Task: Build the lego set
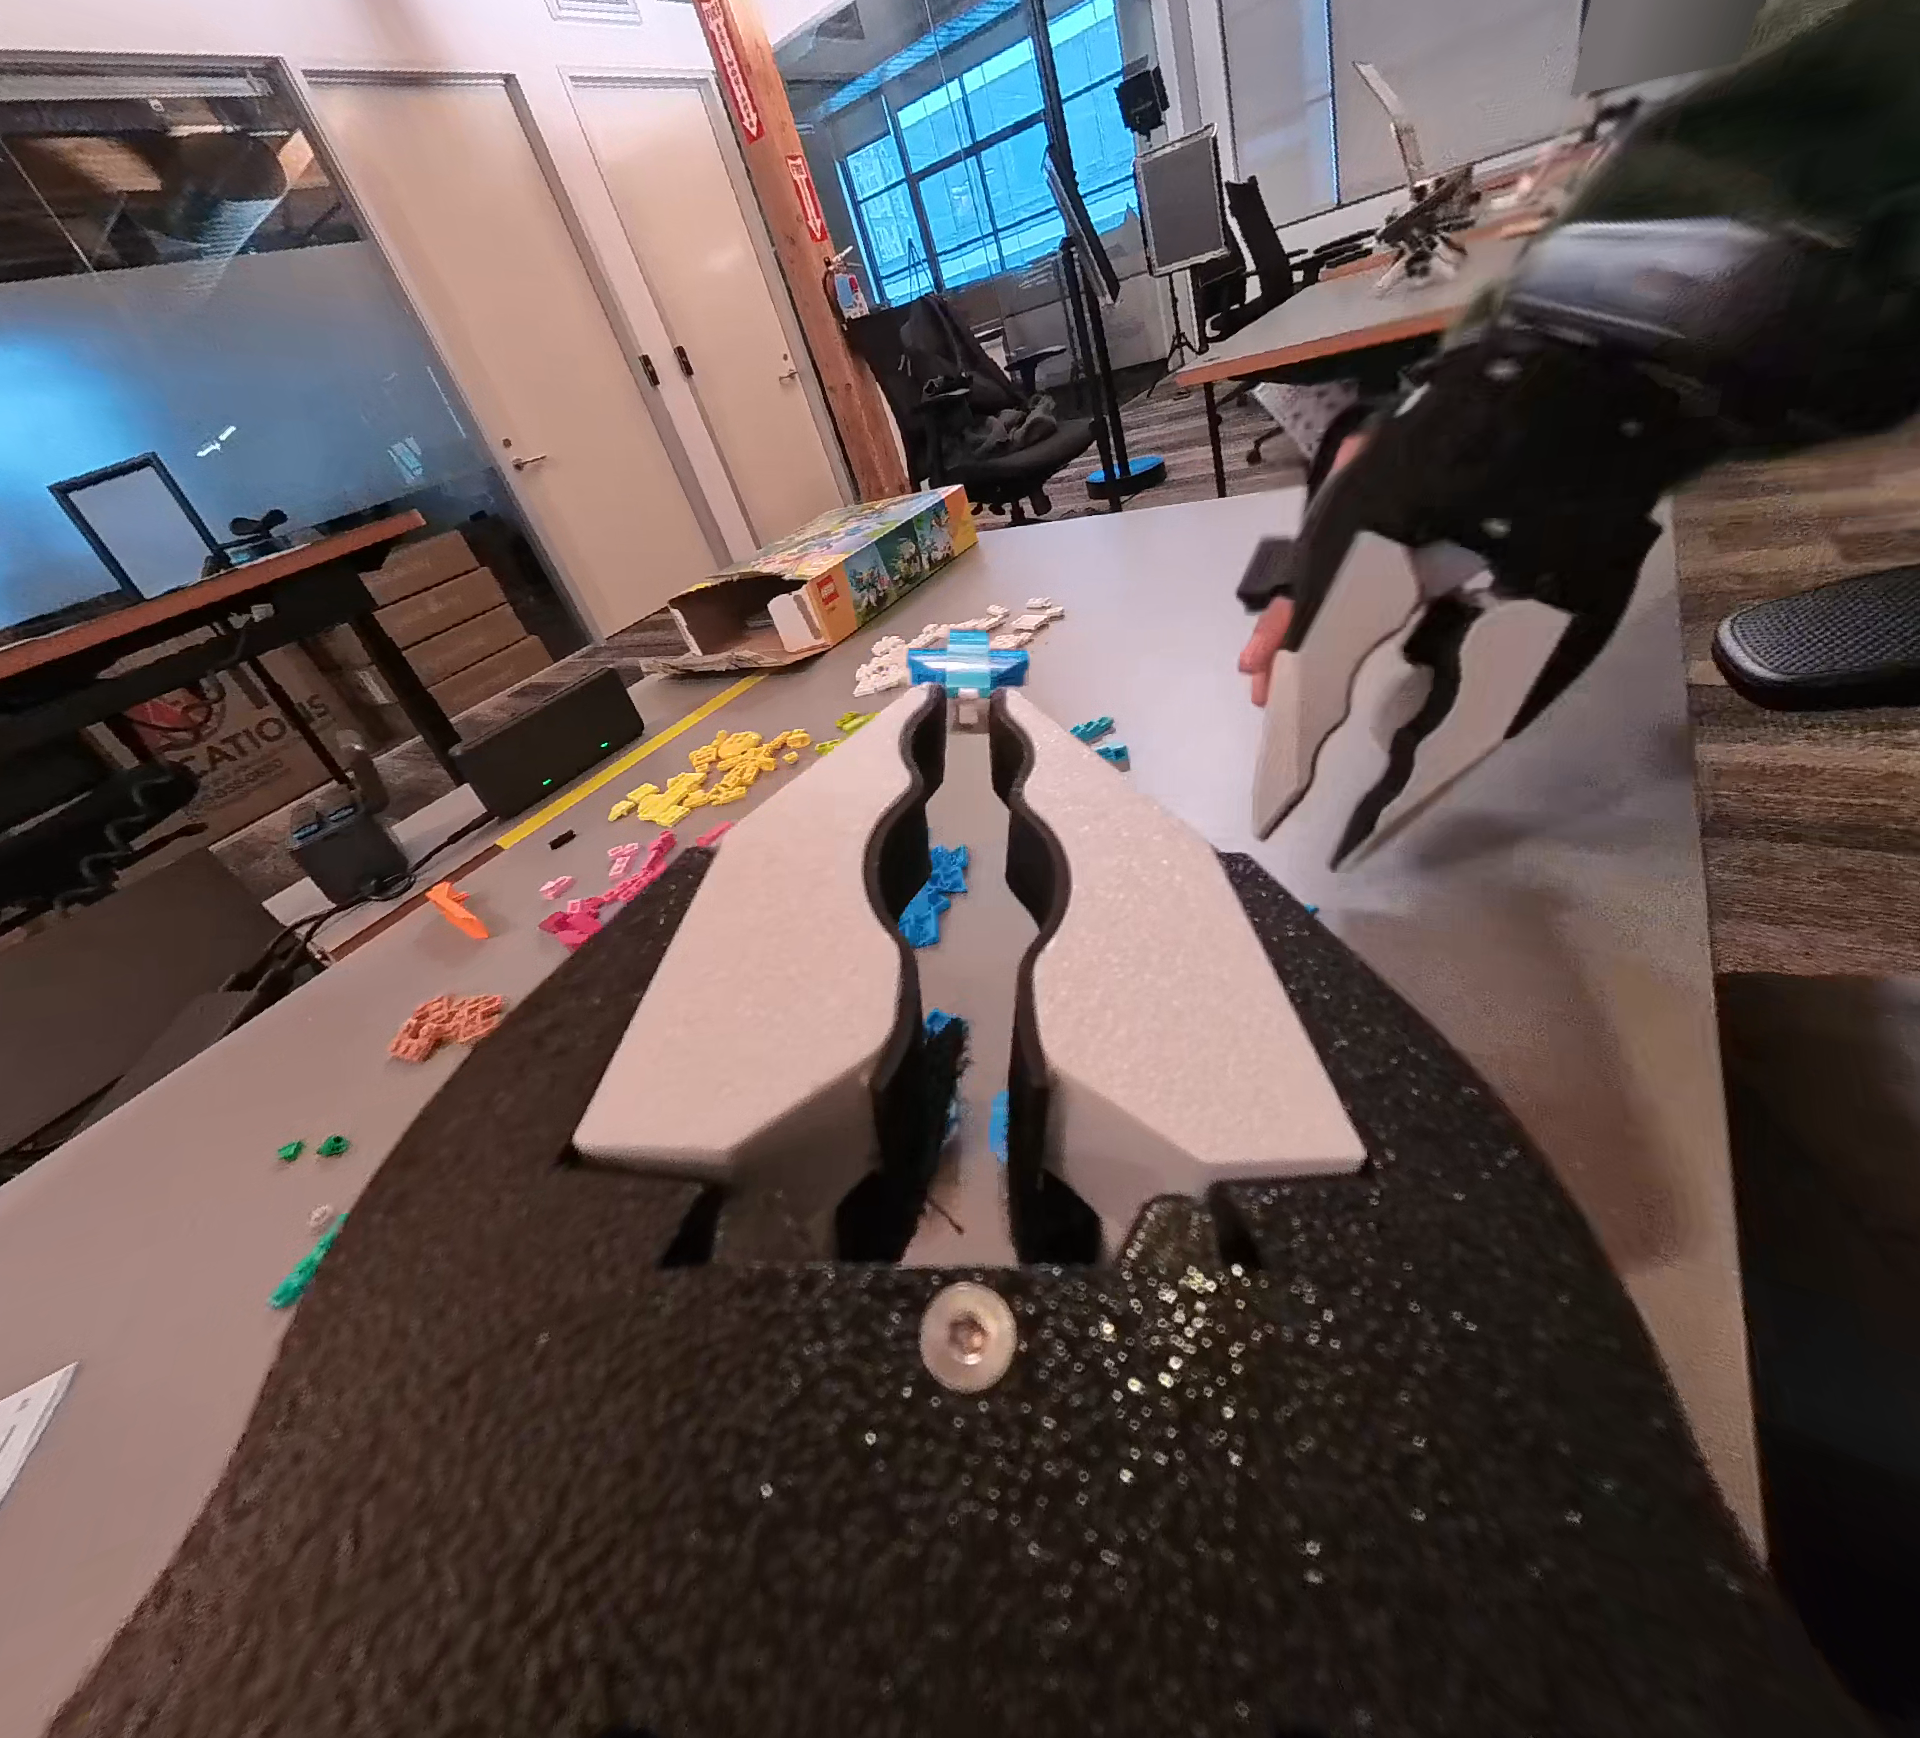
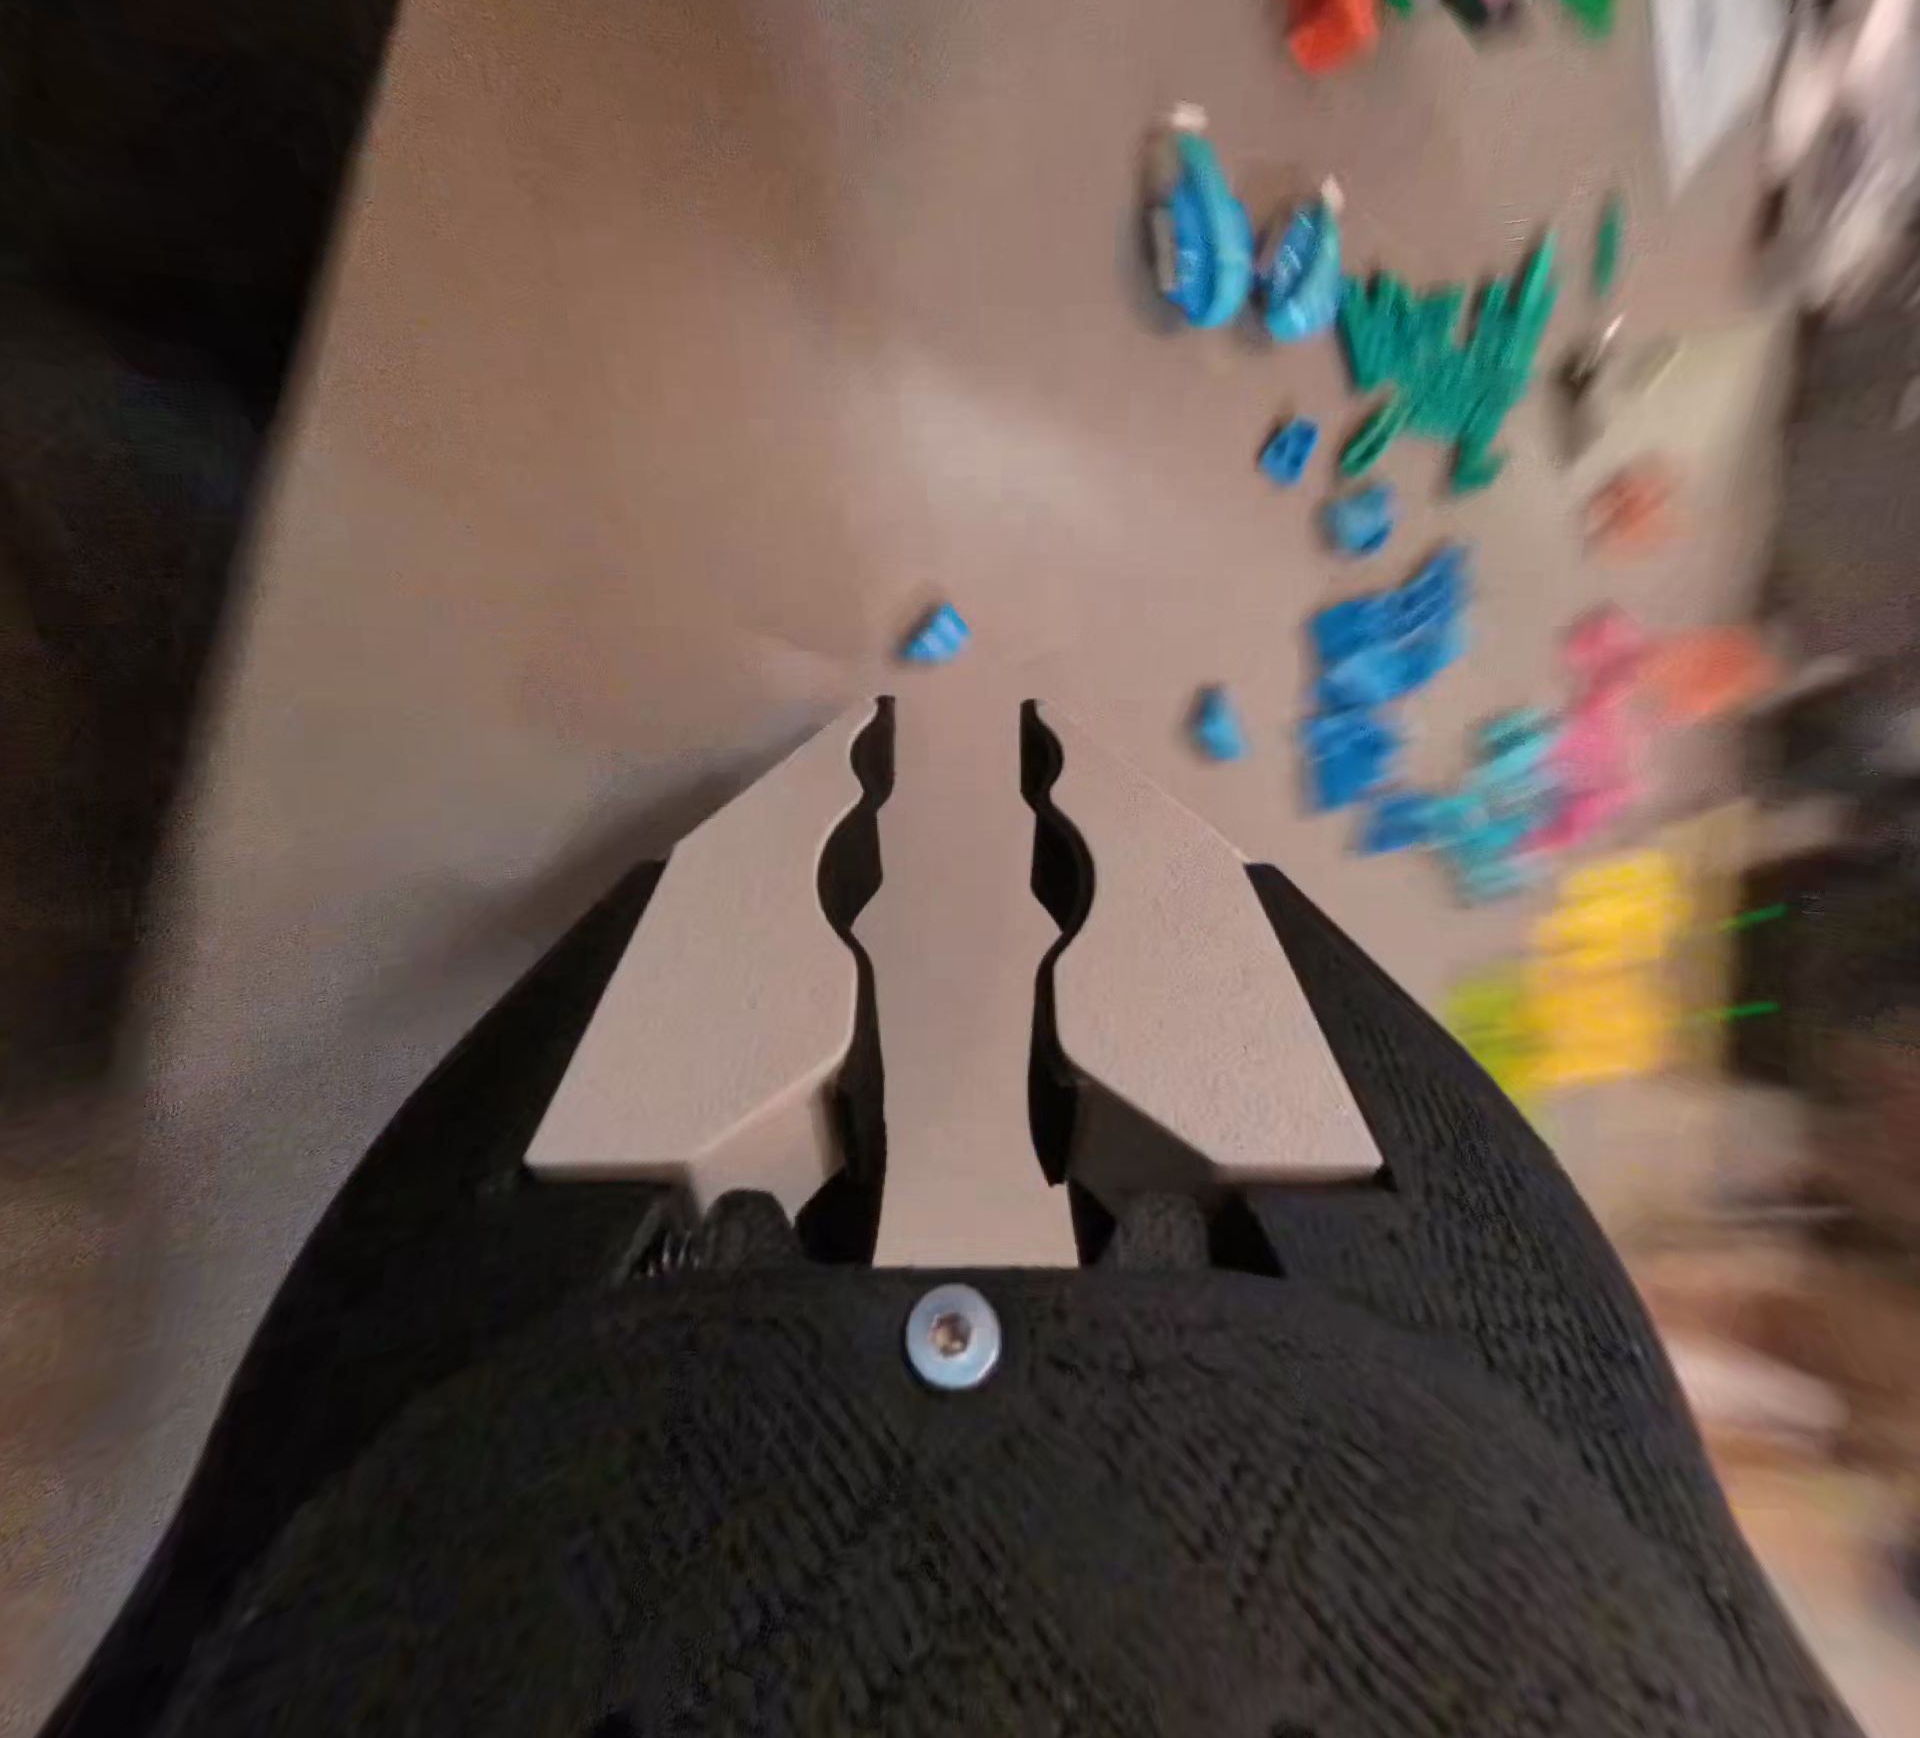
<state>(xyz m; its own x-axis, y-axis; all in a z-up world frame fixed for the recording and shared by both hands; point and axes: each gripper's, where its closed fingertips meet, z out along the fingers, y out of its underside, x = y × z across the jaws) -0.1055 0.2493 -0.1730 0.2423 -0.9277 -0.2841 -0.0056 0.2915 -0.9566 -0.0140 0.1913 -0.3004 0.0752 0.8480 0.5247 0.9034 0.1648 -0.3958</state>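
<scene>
My left gripper [image 1: 966, 701] is shut on a small blue and white lego assembly [image 1: 966, 665] and holds it at the fingertips above the grey table [image 1: 1143, 608]. My right gripper [image 1: 1382, 753] shows in the left wrist view at the right, open and empty, in a person's gloved hand above the table. In the blurred right wrist view my right gripper [image 2: 951, 701] is open, with a single small blue brick [image 2: 933, 634] on the table just beyond its tips. Sorted piles of bricks lie to its right: blue [image 2: 1382, 680], green [image 2: 1444, 358], yellow [image 2: 1600, 971].
An opened lego box [image 1: 831, 576] lies at the table's far side. Piles of yellow [image 1: 717, 769], pink [image 1: 613, 888], salmon [image 1: 447, 1023] and white [image 1: 956, 639] bricks cover the left half. An orange piece [image 1: 457, 909] lies near the left edge. The table's right edge borders a dark chair [image 1: 1818, 639].
</scene>
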